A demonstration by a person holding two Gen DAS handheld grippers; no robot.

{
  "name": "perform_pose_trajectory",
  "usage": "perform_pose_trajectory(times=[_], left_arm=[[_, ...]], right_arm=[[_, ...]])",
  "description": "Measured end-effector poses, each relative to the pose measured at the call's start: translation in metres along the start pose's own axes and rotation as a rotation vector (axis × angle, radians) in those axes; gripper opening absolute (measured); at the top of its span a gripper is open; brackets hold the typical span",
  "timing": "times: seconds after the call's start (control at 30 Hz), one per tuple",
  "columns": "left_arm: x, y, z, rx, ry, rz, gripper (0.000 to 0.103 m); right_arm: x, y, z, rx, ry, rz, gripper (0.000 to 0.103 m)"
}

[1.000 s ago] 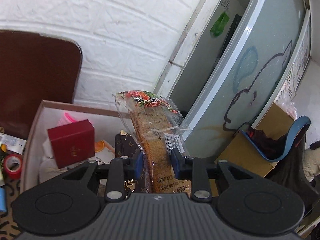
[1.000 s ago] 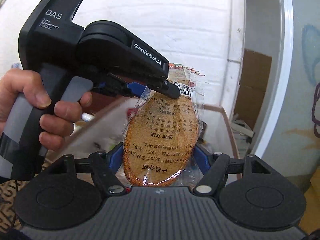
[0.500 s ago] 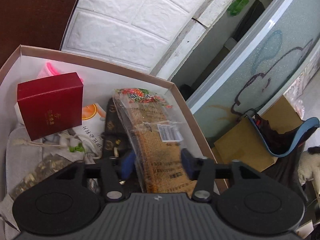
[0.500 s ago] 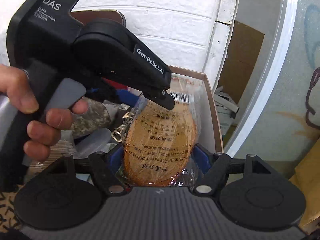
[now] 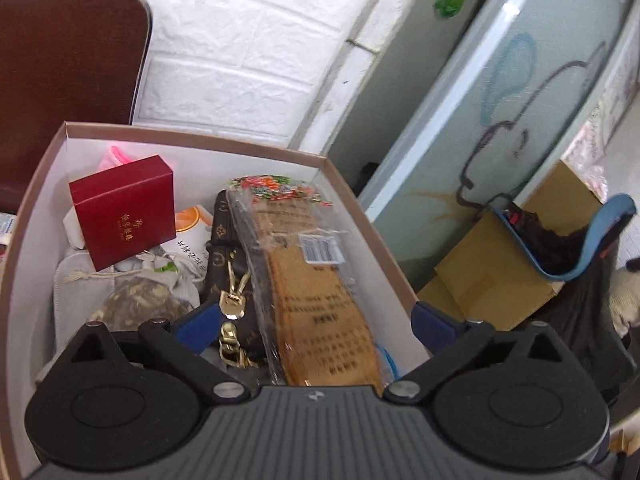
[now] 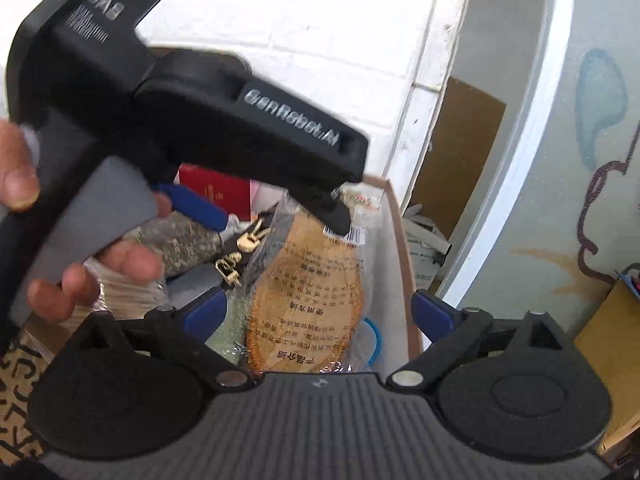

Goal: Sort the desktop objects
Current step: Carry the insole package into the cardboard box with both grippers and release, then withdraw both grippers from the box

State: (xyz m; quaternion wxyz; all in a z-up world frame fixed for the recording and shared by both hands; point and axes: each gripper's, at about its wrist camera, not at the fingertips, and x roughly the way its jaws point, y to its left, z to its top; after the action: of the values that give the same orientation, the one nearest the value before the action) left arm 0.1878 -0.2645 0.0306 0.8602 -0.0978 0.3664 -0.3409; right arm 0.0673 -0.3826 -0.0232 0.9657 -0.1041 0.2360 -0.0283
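Note:
A clear packet with tan insoles [image 5: 316, 280] lies inside the brown-rimmed cardboard box [image 5: 360, 216], leaning along its right side. My left gripper [image 5: 316, 324] is open, its blue fingers spread on either side of the packet without touching it. My right gripper [image 6: 320, 312] is also open, with the packet [image 6: 308, 292] between its spread fingers. In the right wrist view the left gripper's black body [image 6: 192, 120] and the hand holding it fill the upper left.
The box also holds a red gift box [image 5: 124, 208], a brown monogram bag with gold clasps [image 5: 228, 276], a grey drawstring pouch [image 5: 96, 284] and a camouflage item [image 5: 140, 304]. A white brick wall [image 5: 240, 48] stands behind. Cardboard boxes [image 5: 492, 268] stand right.
Both grippers opened and let go of the insole packet, which now rests in the box. Both grippers have pulled back a little from it.

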Motion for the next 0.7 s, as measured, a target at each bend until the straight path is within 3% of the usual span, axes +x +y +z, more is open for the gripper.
perform_pose_trajectory(times=[0.33, 0.5, 0.7], left_arm=[[-0.062, -0.028, -0.024, 0.071, -0.051, 0.014, 0.103], [-0.092, -0.04, -0.042, 0.133, -0.093, 0.07, 0.103], [-0.127, -0.044, -0.069, 0.182, -0.151, 0.127, 0.103]], right_arm=[[-0.043, 0.02, -0.005, 0.02, -0.045, -0.001, 0.101], [-0.049, 0.024, -0.006, 0.025, -0.046, -0.006, 0.101], [-0.102, 0.045, -0.008, 0.038, -0.036, 0.0, 0.101]])
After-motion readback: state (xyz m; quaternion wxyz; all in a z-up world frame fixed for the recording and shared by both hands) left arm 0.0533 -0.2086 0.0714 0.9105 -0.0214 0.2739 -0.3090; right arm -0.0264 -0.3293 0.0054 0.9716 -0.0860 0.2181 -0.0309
